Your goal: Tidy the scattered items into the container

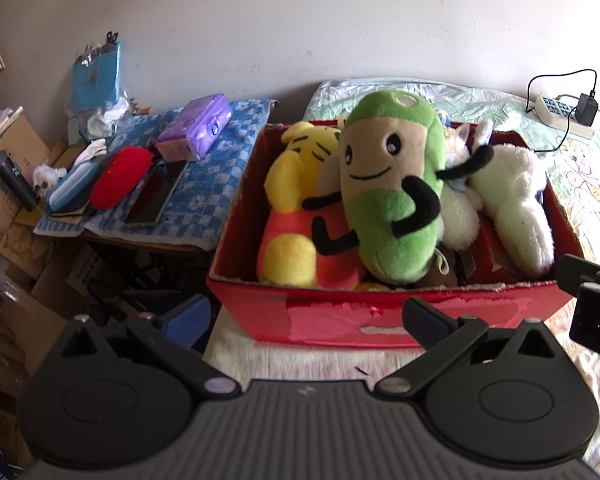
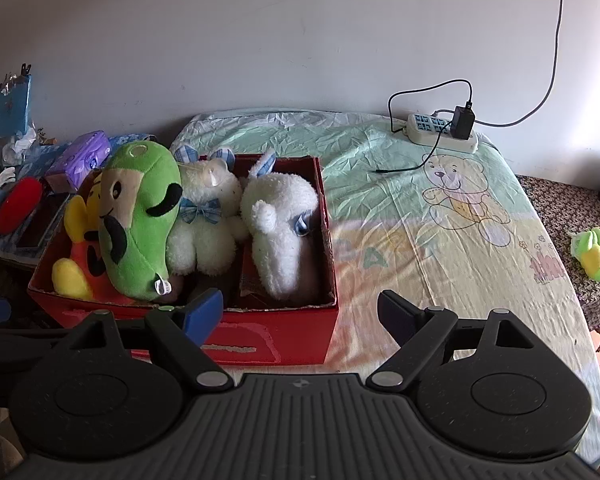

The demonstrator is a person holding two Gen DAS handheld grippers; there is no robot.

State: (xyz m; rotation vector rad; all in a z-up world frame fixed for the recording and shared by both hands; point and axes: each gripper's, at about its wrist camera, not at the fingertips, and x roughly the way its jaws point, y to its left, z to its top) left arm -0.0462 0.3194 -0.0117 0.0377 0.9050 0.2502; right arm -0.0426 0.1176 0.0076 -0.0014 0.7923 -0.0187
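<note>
A red cardboard box (image 1: 380, 322) (image 2: 284, 332) stands on the bed and holds several plush toys. A green bean-shaped plush (image 1: 392, 184) (image 2: 140, 220) leans on a yellow and pink plush (image 1: 296, 216) (image 2: 80, 248), with two white plush animals (image 1: 516, 208) (image 2: 280, 232) to its right. My left gripper (image 1: 308, 316) hovers open just in front of the box's near wall, nothing between its fingers. My right gripper (image 2: 300, 310) is open too, before the box's right front corner. A small green and yellow plush (image 2: 594, 254) lies far right on a brown patterned surface.
Left of the bed, a side table under a blue checked cloth (image 1: 204, 184) carries a purple tissue pack (image 1: 196, 128), a red pouch (image 1: 120, 178) and a dark tablet (image 1: 156, 196). A power strip with charger (image 2: 444, 132) lies at the bed's far edge. Cardboard boxes (image 1: 12, 264) crowd the floor.
</note>
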